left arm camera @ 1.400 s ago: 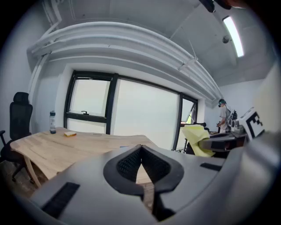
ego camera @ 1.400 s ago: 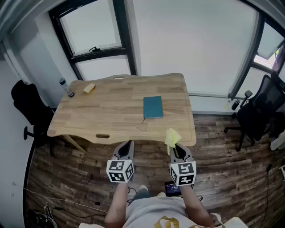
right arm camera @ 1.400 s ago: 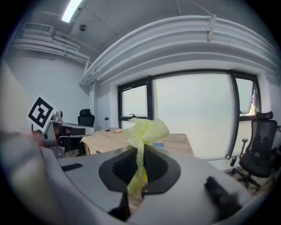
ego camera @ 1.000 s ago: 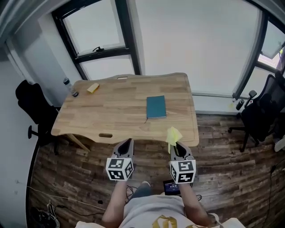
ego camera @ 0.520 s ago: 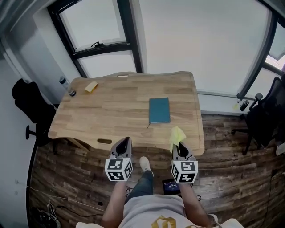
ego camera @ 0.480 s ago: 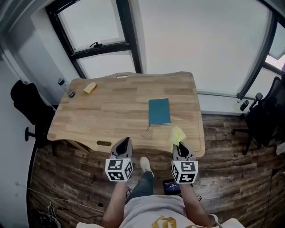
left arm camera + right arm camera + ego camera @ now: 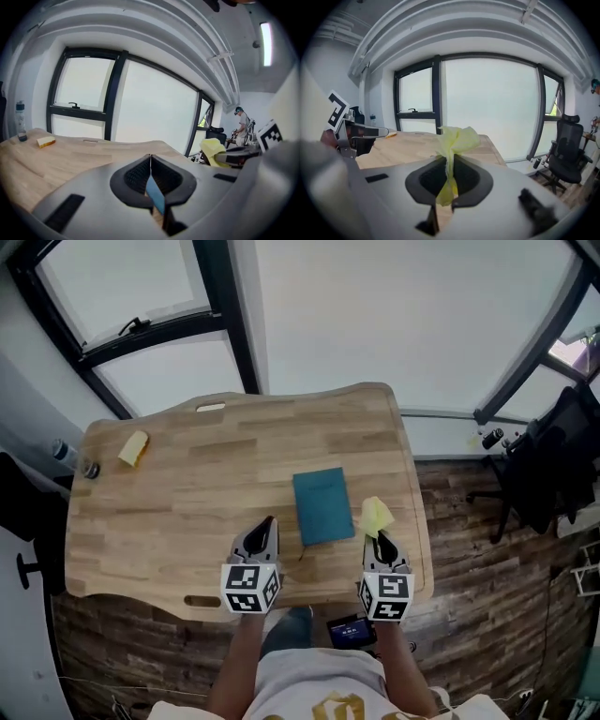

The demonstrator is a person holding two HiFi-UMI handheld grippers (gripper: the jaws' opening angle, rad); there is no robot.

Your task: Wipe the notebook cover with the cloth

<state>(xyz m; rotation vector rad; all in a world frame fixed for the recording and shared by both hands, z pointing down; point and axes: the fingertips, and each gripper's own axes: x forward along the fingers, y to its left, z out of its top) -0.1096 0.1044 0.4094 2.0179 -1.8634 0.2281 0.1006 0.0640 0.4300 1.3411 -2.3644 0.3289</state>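
- Head view: the teal notebook (image 7: pixel 323 505) lies flat and loose on the table (image 7: pixel 169 512), between both grippers.
- Clamped on a thin fold of the cloth (image 7: pixel 376 516), the right gripper (image 7: pixel 379 540) could lose it mid-wipe.
- Closed and empty, the left gripper (image 7: pixel 266 524) steadies nothing, so wiping may skid the notebook.

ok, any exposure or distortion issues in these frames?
Head view: window blown out white, table edges bowed by the lens, the rest evenly lit. Left gripper view: black fisheye vignette, left claw body soft up close. Right gripper view: same vignette, bright backlit panes, cloth reads sharp.
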